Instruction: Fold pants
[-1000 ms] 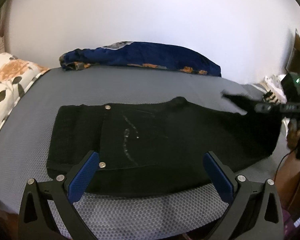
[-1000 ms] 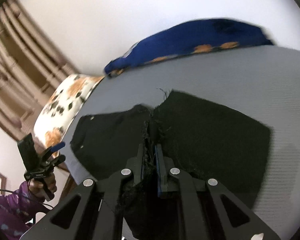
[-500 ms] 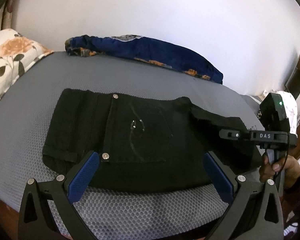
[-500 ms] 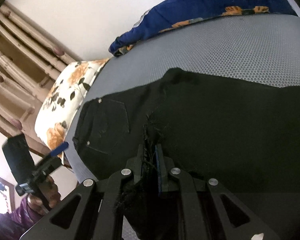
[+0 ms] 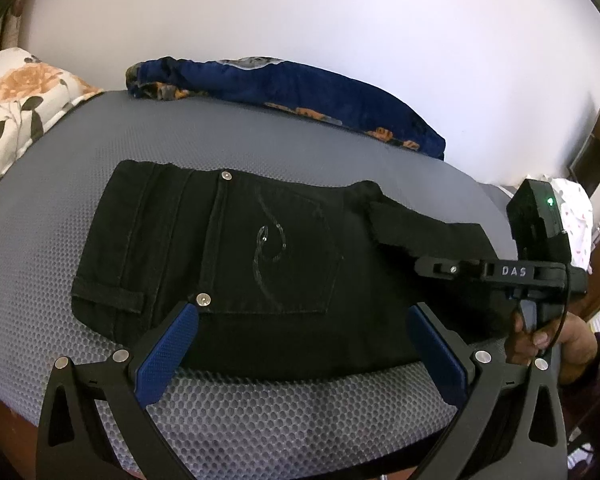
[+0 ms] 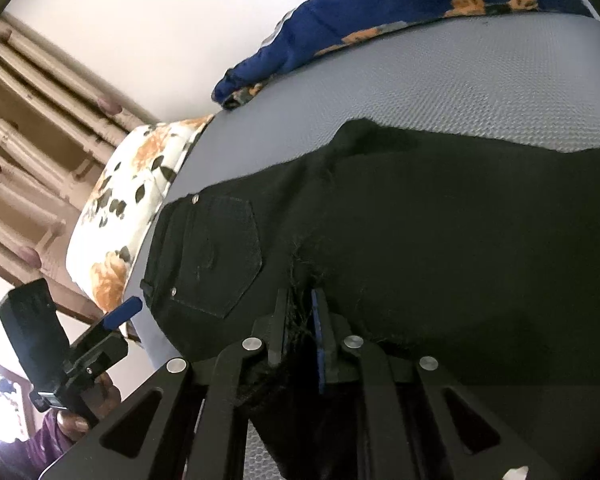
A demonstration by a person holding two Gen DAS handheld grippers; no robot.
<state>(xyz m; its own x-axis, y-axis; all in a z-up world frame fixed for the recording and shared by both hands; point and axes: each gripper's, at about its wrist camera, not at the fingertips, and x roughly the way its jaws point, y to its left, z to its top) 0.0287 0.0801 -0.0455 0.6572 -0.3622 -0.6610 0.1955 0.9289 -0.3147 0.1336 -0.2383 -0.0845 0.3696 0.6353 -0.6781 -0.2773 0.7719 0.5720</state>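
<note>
Since a second ago my right gripper (image 6: 300, 320) has carried the leg ends across and down: the hem was raised in the air over the far right part of the pants, now it sits low over the seat area, just right of the back pocket (image 5: 284, 248). My left gripper (image 5: 300, 344) has barely shifted, hovering at the near edge. I read that as the lengthwise fold nearly laid; release and smoothing look like what is left.

Right fingers are narrow, pinched on a frayed black hem that bunches between the pads. Left fingers (image 5: 168, 352) are spread wide, holding nothing, tips just over the near edge of the pants.

The pants (image 5: 228, 256) are black denim, lying flat on the grey mesh mattress (image 5: 260, 412), waistband to the left, back side up. One pocket shows a pale curly stitched motif plus two metal rivets, and a belt loop sits at the near left corner. The folded-over layer (image 5: 424, 232) lies on the right half, its edge angled, not yet squared with the layer beneath. From the right wrist the fabric looks smooth, with loose threads at the hem.

Far side: blue floral blanket (image 5: 300, 92) along the wall, floral pillow (image 5: 20, 108) far left, both well apart from the pants.
</note>
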